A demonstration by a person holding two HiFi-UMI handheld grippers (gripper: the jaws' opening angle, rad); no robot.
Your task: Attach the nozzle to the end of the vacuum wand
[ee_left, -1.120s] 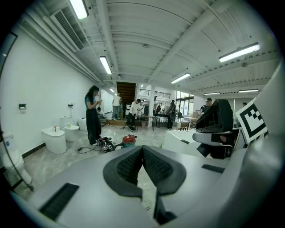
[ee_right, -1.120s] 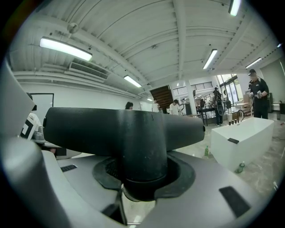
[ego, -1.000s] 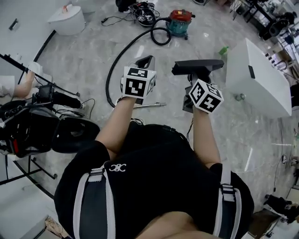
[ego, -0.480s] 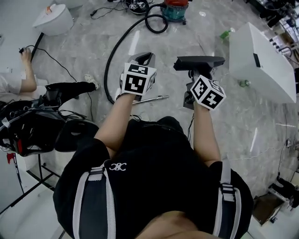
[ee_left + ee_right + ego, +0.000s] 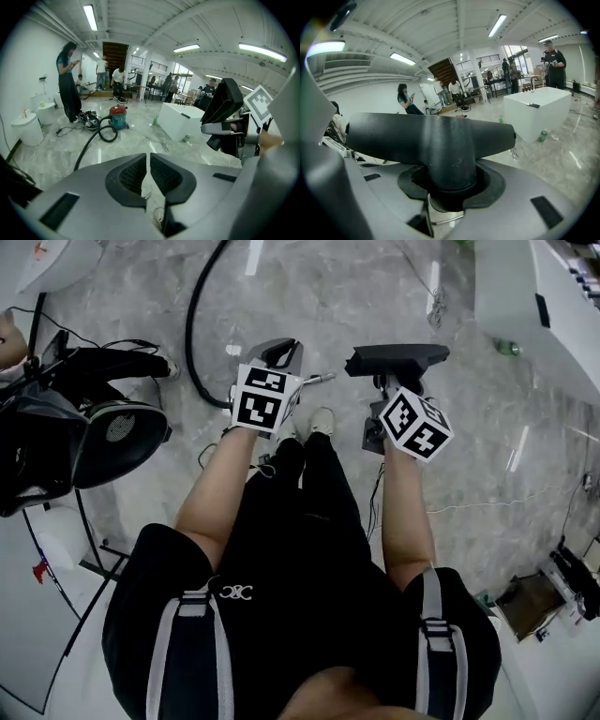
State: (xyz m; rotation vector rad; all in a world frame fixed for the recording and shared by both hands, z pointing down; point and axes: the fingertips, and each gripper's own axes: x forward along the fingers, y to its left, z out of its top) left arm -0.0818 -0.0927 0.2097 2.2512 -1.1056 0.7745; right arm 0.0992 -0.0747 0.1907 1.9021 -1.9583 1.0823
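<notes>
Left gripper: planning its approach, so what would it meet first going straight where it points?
Probably bare marble floor, right of the black hose; the wand tip lies below the left gripper's line, though depth is unclear.

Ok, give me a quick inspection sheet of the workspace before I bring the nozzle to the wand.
surface: grey marble floor, glossy.
job's things: nozzle in right gripper; wand tip on floor, not joined.
clutter: green bottle by white box.
grippers: left gripper shut, empty; right shut on nozzle neck.
cables: black hose curves across floor toward vacuum.
surroundings: people standing far off.
</notes>
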